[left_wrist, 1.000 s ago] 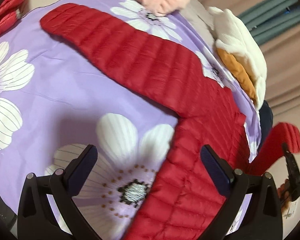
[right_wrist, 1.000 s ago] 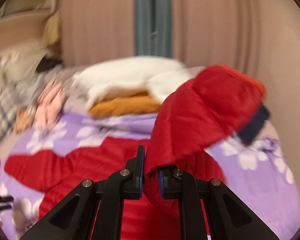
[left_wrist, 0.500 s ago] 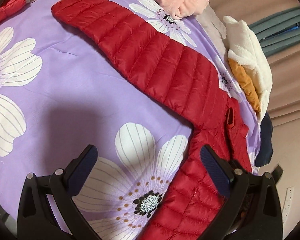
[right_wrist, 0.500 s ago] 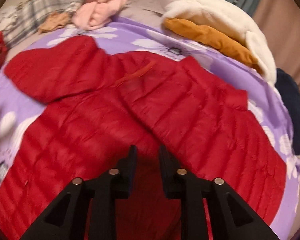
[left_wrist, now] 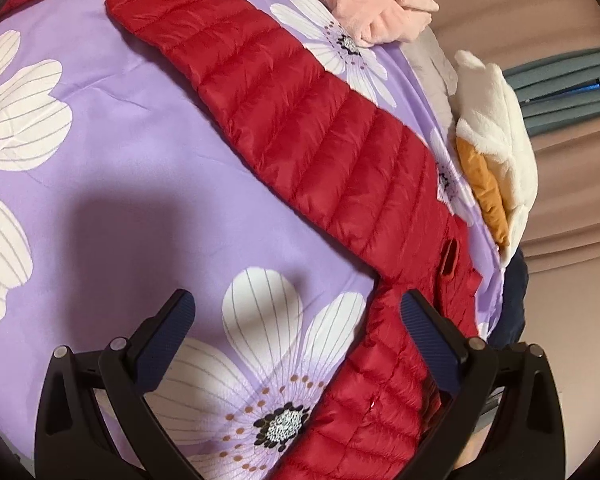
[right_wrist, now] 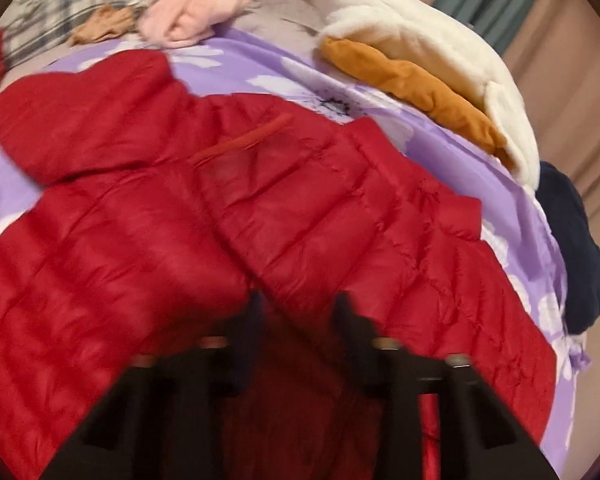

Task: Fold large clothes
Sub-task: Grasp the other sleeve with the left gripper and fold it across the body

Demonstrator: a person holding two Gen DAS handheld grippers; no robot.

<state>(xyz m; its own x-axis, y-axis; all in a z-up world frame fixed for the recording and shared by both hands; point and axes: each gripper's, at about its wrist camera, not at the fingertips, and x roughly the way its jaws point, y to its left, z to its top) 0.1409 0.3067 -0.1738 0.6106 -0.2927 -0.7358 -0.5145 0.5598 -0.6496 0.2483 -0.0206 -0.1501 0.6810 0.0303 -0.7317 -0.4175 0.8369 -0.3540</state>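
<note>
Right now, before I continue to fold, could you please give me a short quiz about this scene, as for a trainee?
1. True or false: the left tool stands wide open with nothing pinched between its fingers.
2. Which cloth peeks out beneath the white fleece? A) a plaid shirt B) an orange garment C) a green towel
3. Fill in: the red jacket lies on a purple sheet printed with large white ____.

Key: 1 true; 2 B; 3 flowers.
</note>
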